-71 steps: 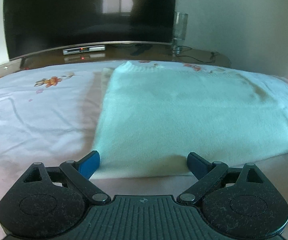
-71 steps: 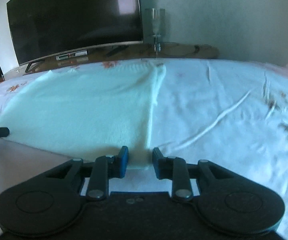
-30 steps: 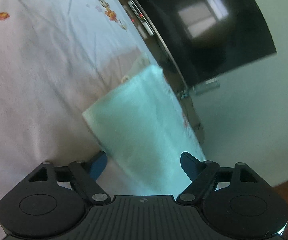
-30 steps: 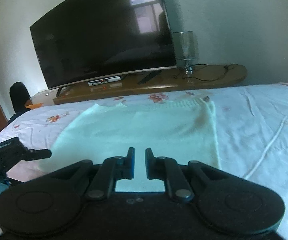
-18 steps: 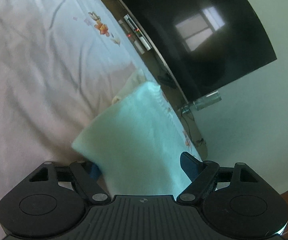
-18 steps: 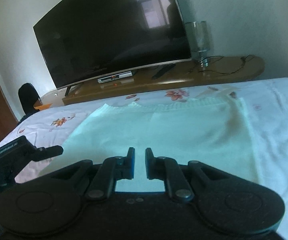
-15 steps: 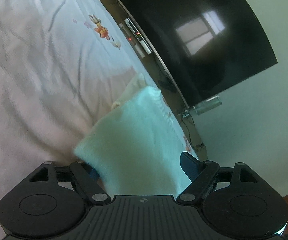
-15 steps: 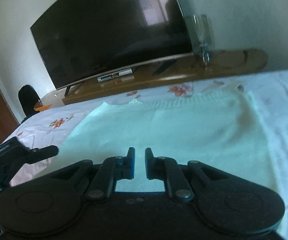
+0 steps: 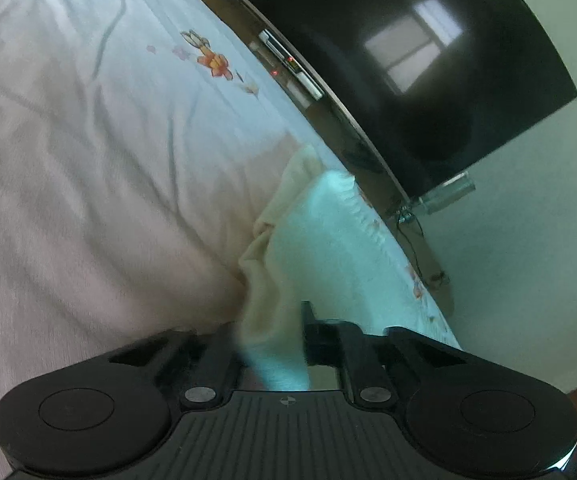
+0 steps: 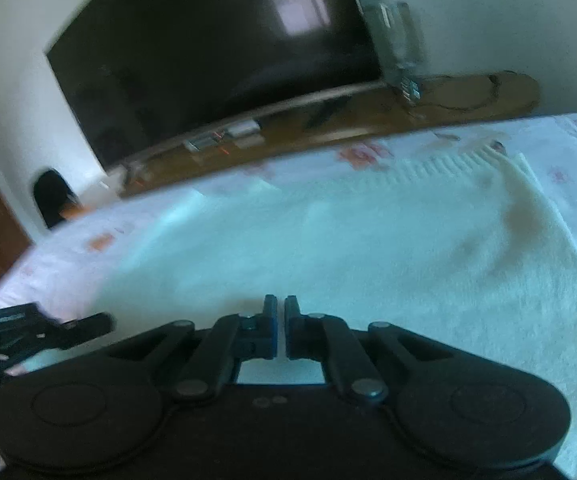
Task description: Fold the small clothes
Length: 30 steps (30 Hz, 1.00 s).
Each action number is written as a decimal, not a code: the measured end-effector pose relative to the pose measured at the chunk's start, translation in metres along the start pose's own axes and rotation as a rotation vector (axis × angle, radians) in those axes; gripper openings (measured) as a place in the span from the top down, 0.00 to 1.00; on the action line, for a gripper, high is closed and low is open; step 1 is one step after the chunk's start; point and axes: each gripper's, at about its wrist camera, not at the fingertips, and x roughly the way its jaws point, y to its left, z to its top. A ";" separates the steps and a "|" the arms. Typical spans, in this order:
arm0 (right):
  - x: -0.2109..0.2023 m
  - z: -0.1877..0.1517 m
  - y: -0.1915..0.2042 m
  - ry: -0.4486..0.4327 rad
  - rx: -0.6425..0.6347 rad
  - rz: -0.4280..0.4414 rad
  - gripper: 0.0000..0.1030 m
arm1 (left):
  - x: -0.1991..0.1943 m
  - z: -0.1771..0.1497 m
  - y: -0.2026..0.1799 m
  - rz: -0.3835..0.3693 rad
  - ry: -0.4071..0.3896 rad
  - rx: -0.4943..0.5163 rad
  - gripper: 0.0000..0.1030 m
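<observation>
The left gripper (image 9: 270, 332) is pinching a near corner of the pale mint knitted garment (image 9: 328, 248), w/ the cloth bunched between its fingers and lifted off the white floral bed sheet (image 9: 108, 120). The right gripper (image 10: 280, 320) has its fingers pressed almost together on the near edge of the same garment (image 10: 328, 248), which lies spread flat over the sheet (image 10: 576, 152). Behind the bed, the big black curved TV screen (image 10: 208, 52) stands on a brown wooden shelf (image 10: 468, 92). This view is blurred.
</observation>
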 end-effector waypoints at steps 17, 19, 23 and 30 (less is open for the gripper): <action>-0.022 -0.002 -0.047 -0.033 0.245 0.075 0.96 | -0.007 -0.009 -0.163 -0.247 0.117 0.651 0.93; -0.037 -0.001 -0.064 -0.058 0.304 0.071 0.95 | 0.000 -0.024 -0.185 -0.270 0.158 0.704 0.93; -0.082 0.000 -0.108 -0.171 0.422 0.043 0.84 | 0.026 -0.070 -0.218 -0.304 0.272 0.764 0.93; -0.132 -0.005 -0.174 -0.230 0.520 0.016 0.62 | 0.029 -0.147 -0.250 -0.201 0.403 1.030 0.23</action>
